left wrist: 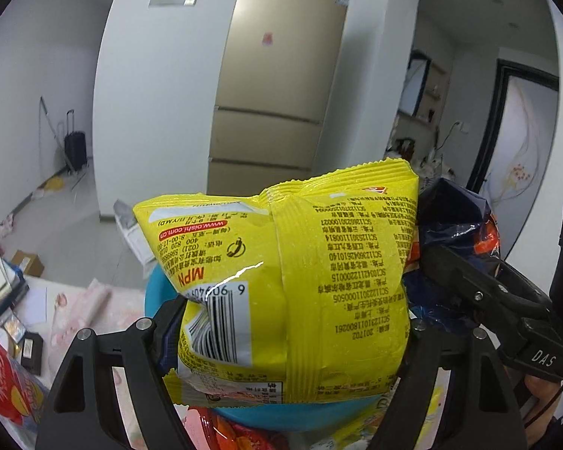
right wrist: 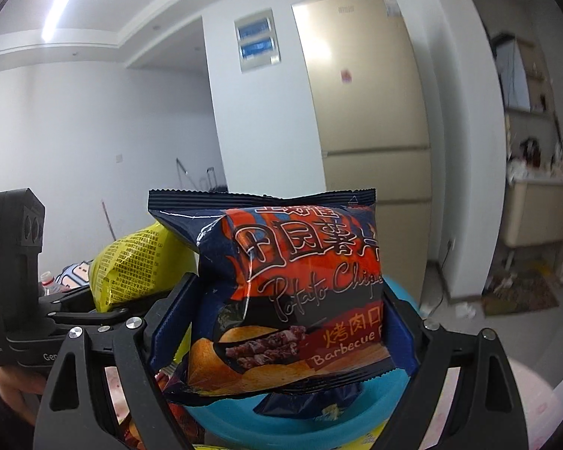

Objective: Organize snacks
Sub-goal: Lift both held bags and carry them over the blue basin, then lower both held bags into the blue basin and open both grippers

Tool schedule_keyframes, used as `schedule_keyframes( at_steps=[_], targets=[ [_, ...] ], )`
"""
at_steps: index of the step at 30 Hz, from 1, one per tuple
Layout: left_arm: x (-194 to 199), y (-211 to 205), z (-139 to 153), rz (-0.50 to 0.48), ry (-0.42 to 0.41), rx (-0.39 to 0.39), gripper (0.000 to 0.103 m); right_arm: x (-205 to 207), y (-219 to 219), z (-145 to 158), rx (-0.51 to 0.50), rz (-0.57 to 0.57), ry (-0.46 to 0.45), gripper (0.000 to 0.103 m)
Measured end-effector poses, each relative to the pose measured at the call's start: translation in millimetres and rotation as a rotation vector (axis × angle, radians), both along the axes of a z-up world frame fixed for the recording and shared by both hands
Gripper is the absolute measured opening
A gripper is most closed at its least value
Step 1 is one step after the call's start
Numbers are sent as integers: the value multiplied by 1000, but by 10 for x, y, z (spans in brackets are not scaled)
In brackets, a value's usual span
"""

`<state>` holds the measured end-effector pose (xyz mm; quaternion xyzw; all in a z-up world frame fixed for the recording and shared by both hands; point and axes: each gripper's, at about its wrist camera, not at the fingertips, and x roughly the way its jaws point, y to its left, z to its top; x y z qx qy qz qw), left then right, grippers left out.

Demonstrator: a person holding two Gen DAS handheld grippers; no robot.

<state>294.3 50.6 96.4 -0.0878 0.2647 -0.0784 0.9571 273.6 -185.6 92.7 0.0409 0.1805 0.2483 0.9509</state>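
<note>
1. Left gripper [left wrist: 292,333] has its jaws spread fairly wide and clamped on a puffy yellow snack bag [left wrist: 292,281]. The bag sits between the fingers with its back side to the camera, print upside down, barcode down at the left.
2. Right gripper [right wrist: 281,322] is doing the same thing with a dark blue barbecue potato chips bag [right wrist: 292,281]: jaws about halfway apart, pinching the pack from both sides, front label facing the camera.
3. Both bags are held up in the air, right next to each other. In the left wrist view the blue bag pokes out just past the yellow one's right edge, looks like they touch there.
4. Under both bags there's a light blue bowl [right wrist: 375,408], its rim peeking out below them. Can't tell if either bag touches it.
5. More snack packs lie around on the pink patterned table cover [left wrist: 105,307], including a red one [left wrist: 3,378] at the far left.
6. A beige fridge [left wrist: 281,86] stands in the background.
</note>
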Motion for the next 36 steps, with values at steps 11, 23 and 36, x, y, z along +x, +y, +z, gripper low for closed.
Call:
schedule_keyframes(
  at_steps=[11, 23, 36],
  targets=[
    [273, 71, -382, -9, 100, -39, 103, 157, -2, -155, -10, -12, 79, 87],
    [190, 121, -312, 34, 75, -41, 103, 169, -3, -114, -9, -36, 71, 87],
    [53, 127, -113, 45, 28, -17, 103, 805, 263, -159, -122, -105, 100, 88]
  ],
)
